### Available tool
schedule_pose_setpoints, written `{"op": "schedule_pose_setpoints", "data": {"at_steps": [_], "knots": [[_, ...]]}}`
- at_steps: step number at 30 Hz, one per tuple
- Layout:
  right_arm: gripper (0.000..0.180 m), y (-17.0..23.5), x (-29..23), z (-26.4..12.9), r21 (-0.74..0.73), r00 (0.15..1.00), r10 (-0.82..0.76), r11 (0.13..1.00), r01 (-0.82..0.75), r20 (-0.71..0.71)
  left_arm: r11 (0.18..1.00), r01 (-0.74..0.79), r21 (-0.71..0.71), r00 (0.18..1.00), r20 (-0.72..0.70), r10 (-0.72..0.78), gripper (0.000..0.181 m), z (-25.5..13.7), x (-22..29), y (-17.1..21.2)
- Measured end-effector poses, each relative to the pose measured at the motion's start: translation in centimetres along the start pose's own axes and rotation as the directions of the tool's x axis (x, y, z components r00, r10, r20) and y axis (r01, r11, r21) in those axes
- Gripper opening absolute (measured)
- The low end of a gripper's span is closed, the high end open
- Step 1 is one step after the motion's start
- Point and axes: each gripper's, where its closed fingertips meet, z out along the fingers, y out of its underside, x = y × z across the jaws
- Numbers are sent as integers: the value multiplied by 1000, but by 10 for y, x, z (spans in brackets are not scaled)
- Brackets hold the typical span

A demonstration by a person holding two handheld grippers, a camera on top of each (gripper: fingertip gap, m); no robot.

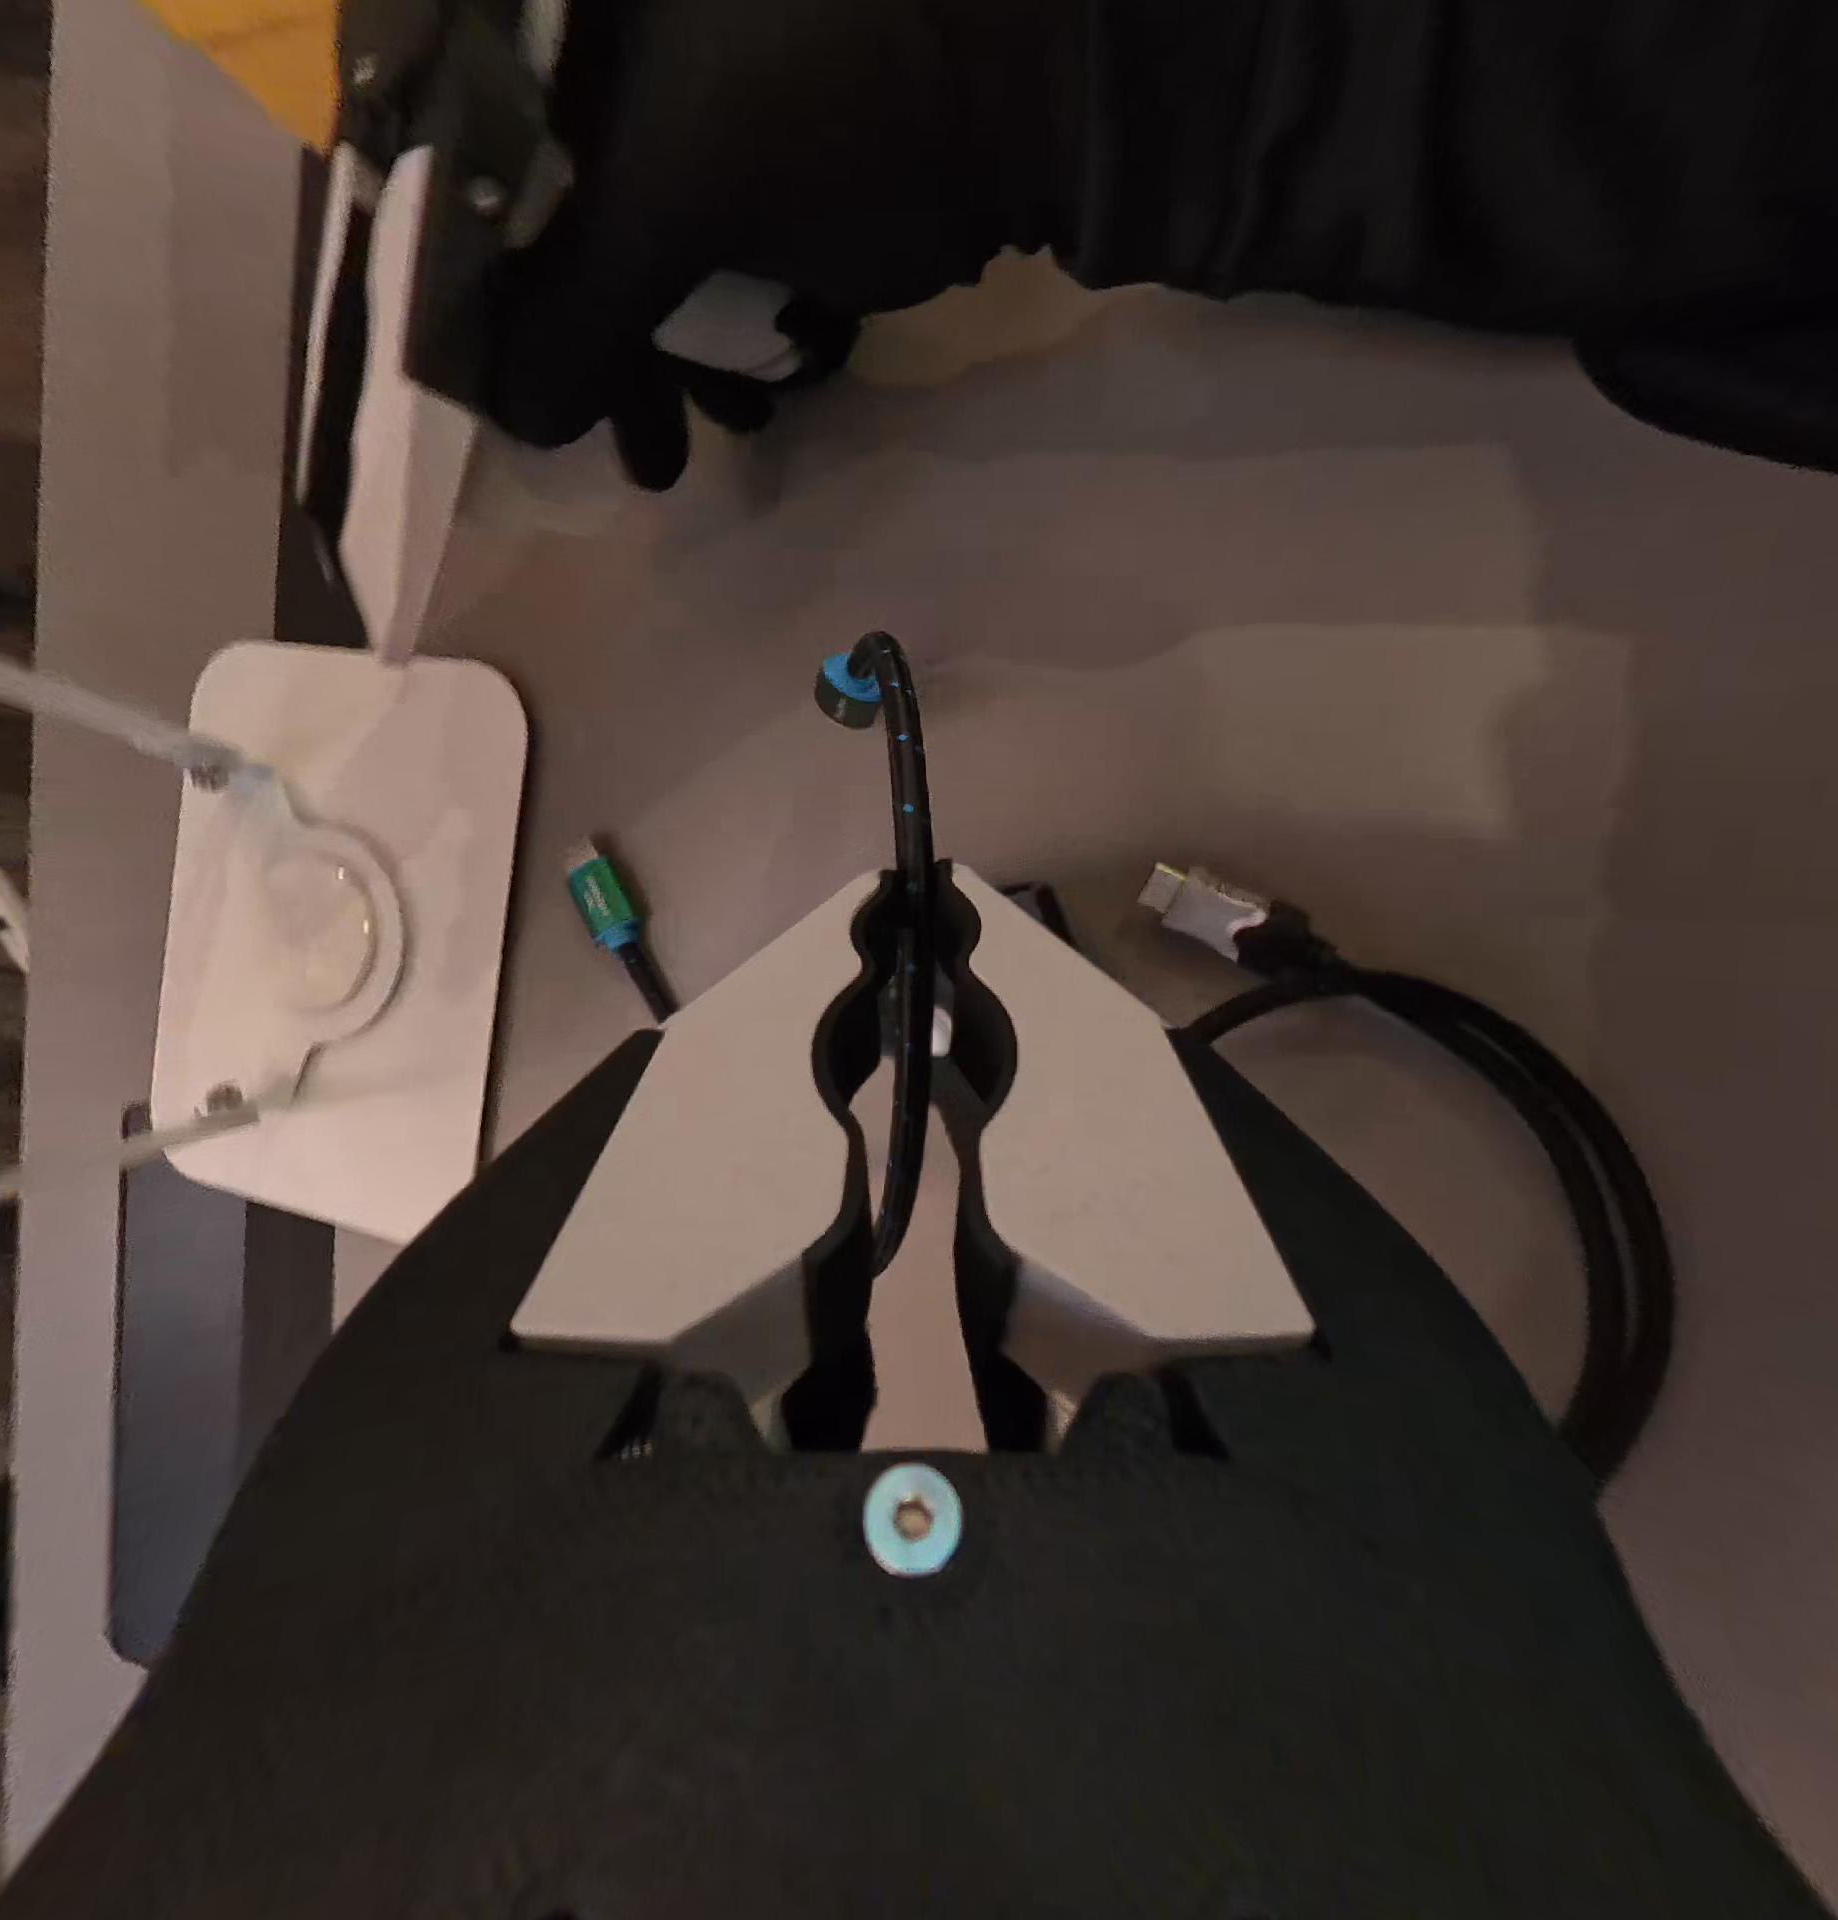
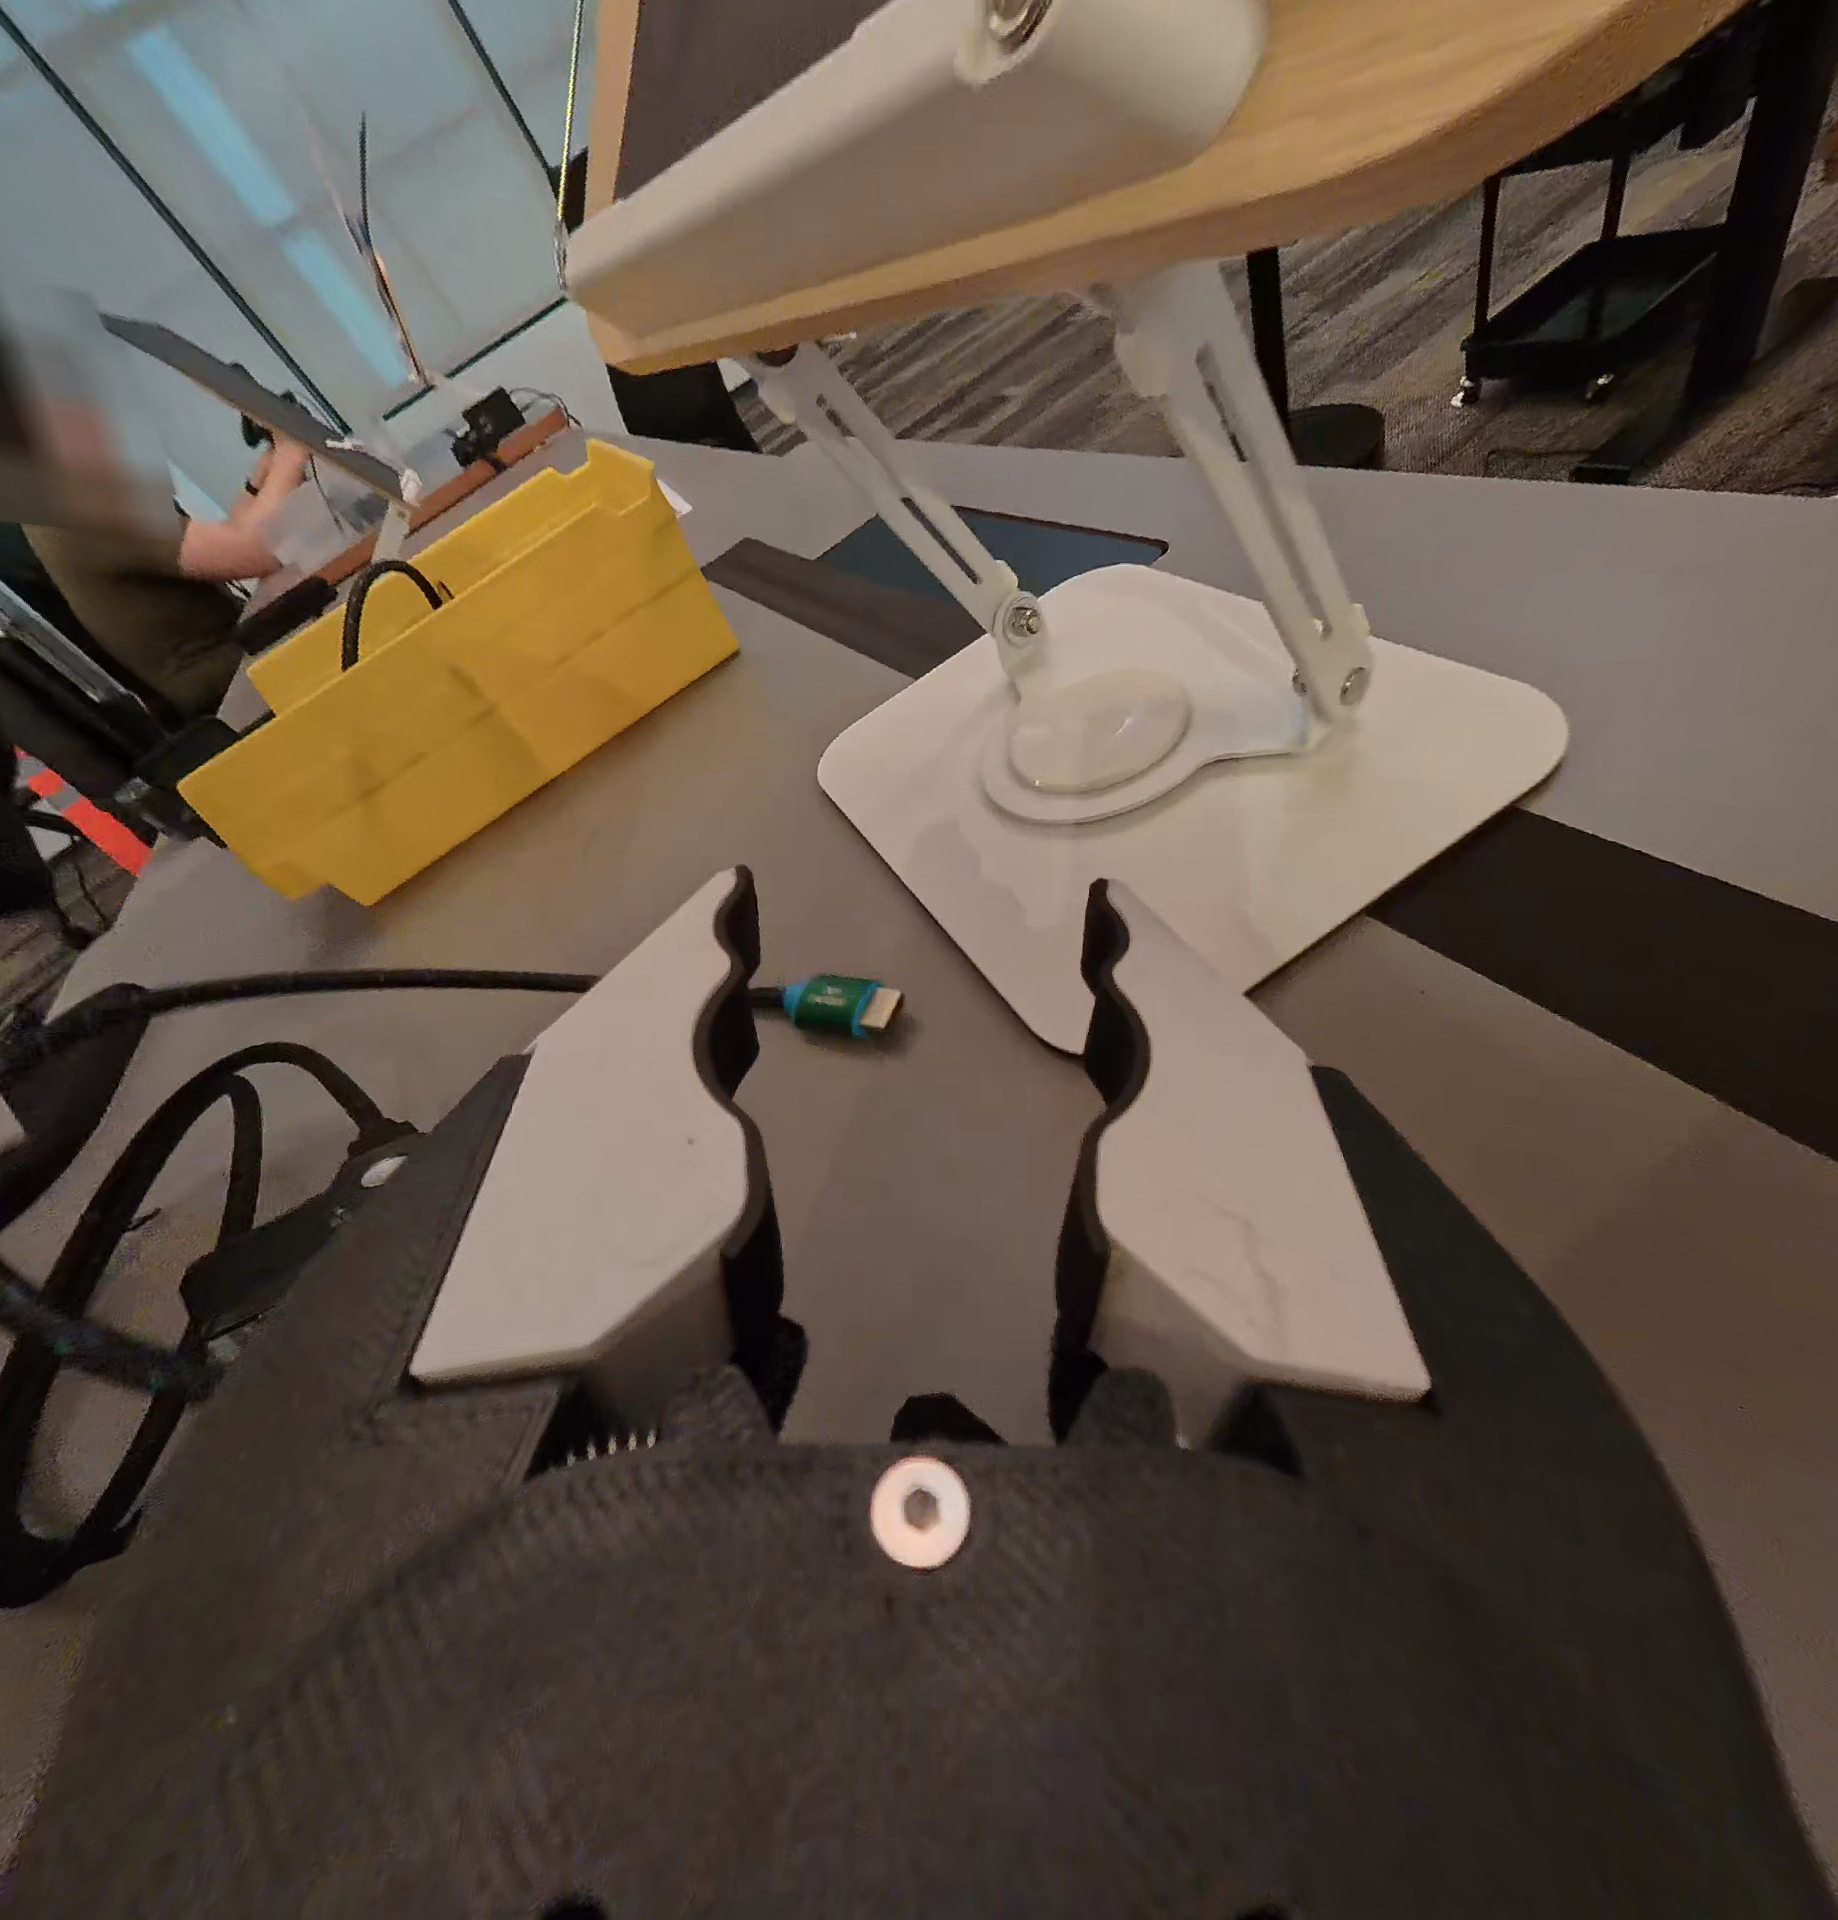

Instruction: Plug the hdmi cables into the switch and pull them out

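Note:
My left gripper (image 1: 915, 883) is shut on a black braided cable with blue flecks (image 1: 913, 790). The cable arches up past the fingertips to a blue-and-black end (image 1: 844, 694). A green HDMI plug (image 1: 605, 902) lies on the grey table left of the fingers. A silver HDMI plug (image 1: 1201, 906) lies to the right. My right gripper (image 2: 920, 894) is open and empty just above the table. The green plug (image 2: 842, 1006) lies in the gap between its fingertips. I cannot make out the switch in either view.
A white stand base (image 2: 1258, 831) sits just beyond the right gripper and carries a tilted wooden board (image 2: 1362, 135); the base also shows in the left wrist view (image 1: 375, 1039). A yellow bin (image 2: 458, 707) stands at the left. Coiled black cable (image 1: 1580, 1195) lies to the right.

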Motion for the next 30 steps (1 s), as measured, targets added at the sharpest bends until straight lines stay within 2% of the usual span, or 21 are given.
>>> {"op": "schedule_pose_setpoints", "data": {"at_steps": [3, 8, 17, 18, 21, 24, 28, 30], "knots": [[61, -3, 4, -5, 14, 1000, 5, 1000, -5, -7, 996, -91, 1, 996, -7, 91, 4, 22, 13, -10], [61, -5, 8, -11, 21, 1000, 8, 1000, -8, -12, 966, -241, 91, 966, -70, 248, 5, 38, 45, -33], [61, -2, 8, -12, -5, 1000, -9, 1000, 9, -13, 948, -307, 86, 938, -138, 317, 5, 71, 100, -27], [61, -1, 8, -12, -12, 1000, -15, 1000, 15, -15, 948, -309, 76, 939, -135, 317, 5, 74, 104, -23], [61, 3, 7, -8, -40, 999, -36, 999, 35, -21, 950, -301, 81, 948, -82, 308, 37, 76, 106, -20], [61, 6, 6, -6, -56, 999, -45, 997, 44, -18, 952, -244, 185, 963, -72, 260, 58, 53, 111, -34], [61, 8, 5, -4, -73, 998, -60, 996, 59, -20, 957, -141, 253, 990, 7, 144, 63, 17, 85, -39], [61, 9, 4, -4, -78, 998, -66, 995, 64, -21, 976, -67, 208, 996, 68, 54, 62, 7, 57, -21]]}}
